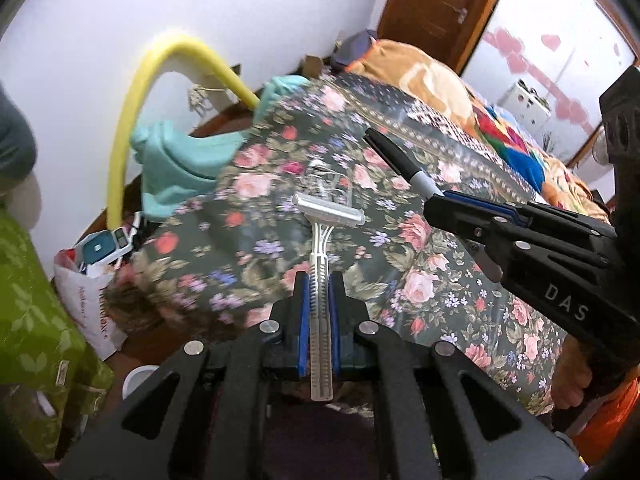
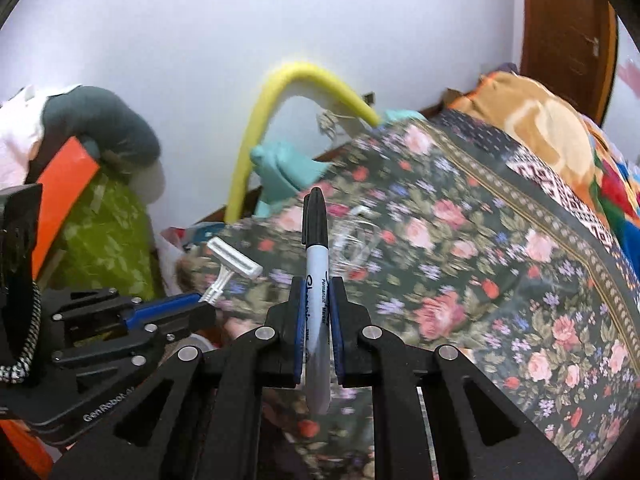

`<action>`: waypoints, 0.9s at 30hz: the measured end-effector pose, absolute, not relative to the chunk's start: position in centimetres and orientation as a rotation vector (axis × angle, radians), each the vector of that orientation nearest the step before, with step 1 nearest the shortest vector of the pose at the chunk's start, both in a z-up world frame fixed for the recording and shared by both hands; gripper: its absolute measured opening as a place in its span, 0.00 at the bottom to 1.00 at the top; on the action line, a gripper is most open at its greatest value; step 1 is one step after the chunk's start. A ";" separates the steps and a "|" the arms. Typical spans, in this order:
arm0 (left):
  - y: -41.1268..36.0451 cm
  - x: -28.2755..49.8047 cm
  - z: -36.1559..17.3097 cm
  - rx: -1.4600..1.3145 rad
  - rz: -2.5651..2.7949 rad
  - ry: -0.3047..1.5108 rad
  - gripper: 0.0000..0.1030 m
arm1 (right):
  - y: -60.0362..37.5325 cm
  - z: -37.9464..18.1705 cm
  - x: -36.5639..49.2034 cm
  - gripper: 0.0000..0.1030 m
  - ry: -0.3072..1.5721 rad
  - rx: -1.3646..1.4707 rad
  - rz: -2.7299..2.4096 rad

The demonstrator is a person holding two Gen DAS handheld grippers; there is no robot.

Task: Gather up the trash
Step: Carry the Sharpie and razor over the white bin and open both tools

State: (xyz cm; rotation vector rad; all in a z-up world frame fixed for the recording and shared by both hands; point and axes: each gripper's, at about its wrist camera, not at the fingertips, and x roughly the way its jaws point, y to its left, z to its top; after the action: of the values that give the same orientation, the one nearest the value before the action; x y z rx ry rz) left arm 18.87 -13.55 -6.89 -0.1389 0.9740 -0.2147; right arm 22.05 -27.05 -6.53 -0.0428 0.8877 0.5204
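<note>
Left wrist view: my left gripper (image 1: 319,300) pinches a razor (image 1: 322,264); beside it, my right gripper (image 2: 317,316) pinches a marker (image 2: 316,264) above the bed (image 1: 440,280).

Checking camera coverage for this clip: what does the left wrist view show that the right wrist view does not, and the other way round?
Only the left wrist view shows the white plastic bag on the floor by the bed and the frosted glass panel with pink hearts.

Only the right wrist view shows the orange panel at the left, with a dark bundle above it.

Both show the left tool shut on a razor, the right tool shut on a black marker, the floral bedspread, the yellow foam tube and the wooden door.
</note>
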 end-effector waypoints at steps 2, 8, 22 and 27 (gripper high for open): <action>-11.9 17.6 -6.5 -0.157 -0.188 0.961 0.07 | -25.8 -6.2 21.2 0.10 0.877 -0.050 0.539; -7.0 14.3 -6.6 -0.202 -0.103 0.944 0.07 | -21.2 -5.8 18.9 0.10 0.873 -0.083 0.613; 4.3 7.7 -10.5 -0.325 0.091 0.994 0.07 | -9.3 -9.3 14.3 0.10 0.955 -0.194 0.792; 7.5 6.3 -13.0 -0.358 0.152 1.040 0.07 | -5.4 -11.3 12.9 0.10 0.999 -0.236 0.845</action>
State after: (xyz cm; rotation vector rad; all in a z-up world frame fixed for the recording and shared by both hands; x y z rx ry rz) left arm 6.25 7.54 -12.96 -0.3578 1.0401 0.1518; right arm 12.94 -5.40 -11.29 -0.2360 0.9993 0.8448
